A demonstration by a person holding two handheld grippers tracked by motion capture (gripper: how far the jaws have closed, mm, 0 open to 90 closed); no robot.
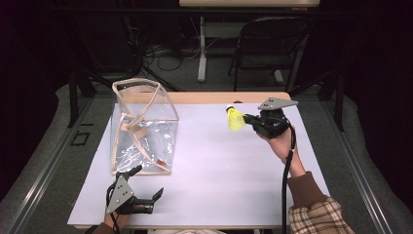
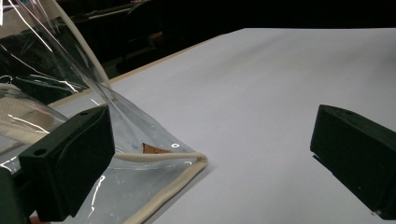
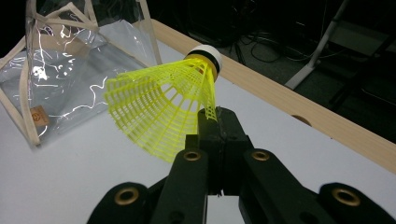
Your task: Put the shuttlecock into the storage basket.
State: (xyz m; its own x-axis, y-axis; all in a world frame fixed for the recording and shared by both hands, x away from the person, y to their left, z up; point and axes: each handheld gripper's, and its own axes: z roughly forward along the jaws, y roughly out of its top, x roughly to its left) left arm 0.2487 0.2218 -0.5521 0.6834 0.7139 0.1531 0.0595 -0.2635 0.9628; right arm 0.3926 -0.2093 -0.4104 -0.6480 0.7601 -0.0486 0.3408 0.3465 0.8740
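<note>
At the counter's (image 1: 219,161) near left corner, the left hand-held gripper (image 1: 146,187) rests low with its jaws spread wide and nothing between them, just beside the front edge of a clear plastic bag (image 1: 143,129) with cream trim. The bag stands open on the white surface. Toward the far right, the right hand-held gripper (image 1: 248,118) is raised above the counter, its jaws pinched onto the skirt edge of a yellow shuttlecock (image 1: 235,118), cork end upward.
</note>
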